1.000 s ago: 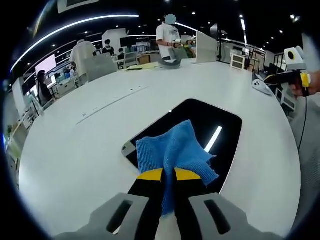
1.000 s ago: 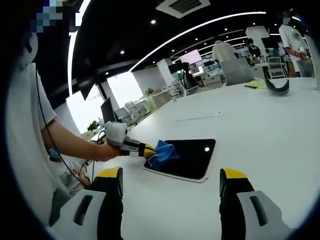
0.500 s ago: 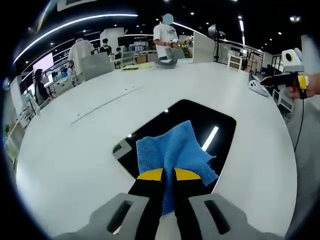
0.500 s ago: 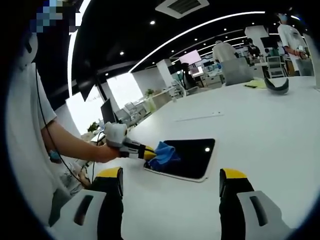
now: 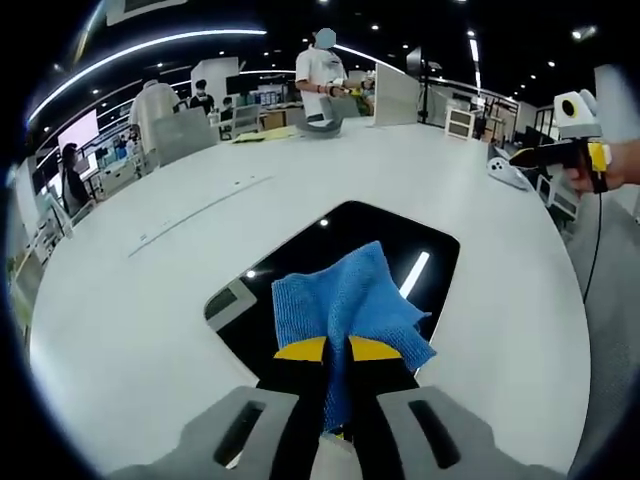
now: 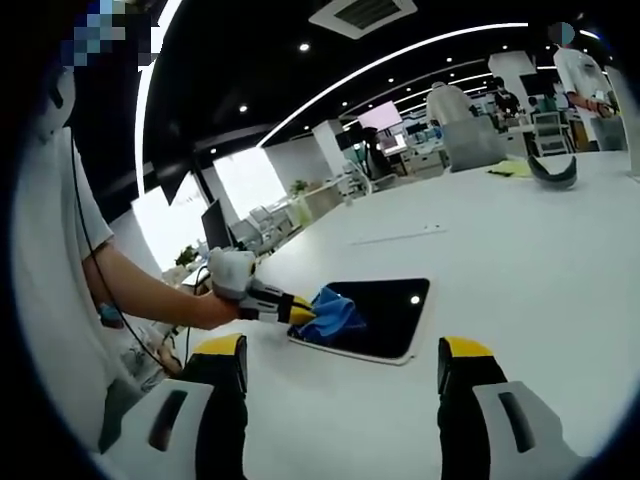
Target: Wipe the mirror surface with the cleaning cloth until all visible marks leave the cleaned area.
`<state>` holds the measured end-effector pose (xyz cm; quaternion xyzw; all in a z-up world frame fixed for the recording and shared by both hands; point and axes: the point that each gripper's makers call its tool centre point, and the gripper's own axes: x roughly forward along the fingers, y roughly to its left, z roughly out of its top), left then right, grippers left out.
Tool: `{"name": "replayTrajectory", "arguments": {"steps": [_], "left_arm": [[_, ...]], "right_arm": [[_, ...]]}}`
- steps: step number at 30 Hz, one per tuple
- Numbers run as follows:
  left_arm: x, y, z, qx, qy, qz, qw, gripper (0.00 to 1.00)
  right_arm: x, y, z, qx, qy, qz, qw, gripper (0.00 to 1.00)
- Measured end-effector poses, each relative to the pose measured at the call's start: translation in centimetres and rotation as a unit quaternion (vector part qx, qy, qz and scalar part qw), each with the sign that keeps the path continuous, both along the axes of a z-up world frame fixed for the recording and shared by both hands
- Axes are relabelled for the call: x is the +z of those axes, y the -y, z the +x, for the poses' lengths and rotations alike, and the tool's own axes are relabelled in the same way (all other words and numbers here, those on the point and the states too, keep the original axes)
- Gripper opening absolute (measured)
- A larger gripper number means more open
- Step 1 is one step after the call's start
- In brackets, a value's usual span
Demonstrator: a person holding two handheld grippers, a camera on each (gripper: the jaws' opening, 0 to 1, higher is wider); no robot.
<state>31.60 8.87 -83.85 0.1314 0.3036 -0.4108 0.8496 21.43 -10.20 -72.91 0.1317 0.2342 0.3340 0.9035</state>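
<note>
A dark rectangular mirror (image 5: 370, 250) with a pale frame lies flat on the white table (image 5: 150, 290); it reflects ceiling lights. My left gripper (image 5: 337, 349) is shut on a blue cleaning cloth (image 5: 345, 300), which spreads over the mirror's near part. In the right gripper view the mirror (image 6: 385, 315) lies ahead, with the cloth (image 6: 330, 312) on its left end and the left gripper (image 6: 298, 310) held by a gloved hand. My right gripper (image 6: 341, 360) hangs open above the table, well short of the mirror, nothing between its yellow-tipped fingers.
The big white table (image 6: 520, 270) stretches far around the mirror. A dark curved object (image 6: 553, 171) lies at the far end near a standing person (image 5: 320, 70). Several people and desks stand beyond. The other gripper (image 5: 575, 150) shows at the right, off the table.
The left gripper with the cloth has slid toward the mirror's near end, so more dark glass shows ahead of the cloth. The right gripper has stayed put, open.
</note>
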Motion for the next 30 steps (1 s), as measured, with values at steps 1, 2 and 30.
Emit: {"name": "replayTrajectory", "arguments": {"steps": [1, 2, 30], "left_arm": [[0.0, 0.1, 0.0, -0.002, 0.0, 0.001, 1.0, 0.05], [0.0, 0.3, -0.1, -0.003, -0.001, 0.001, 1.0, 0.05], [-0.1, 4.3, -0.5, -0.039, -0.005, -0.013, 0.9992, 0.04]], "right_arm": [[0.0, 0.0, 0.0, 0.001, 0.001, 0.0, 1.0, 0.76], [0.0, 0.0, 0.0, 0.001, 0.0, 0.0, 1.0, 0.76], [-0.4, 0.1, 0.2, 0.013, 0.004, -0.027, 0.9995, 0.89]]}}
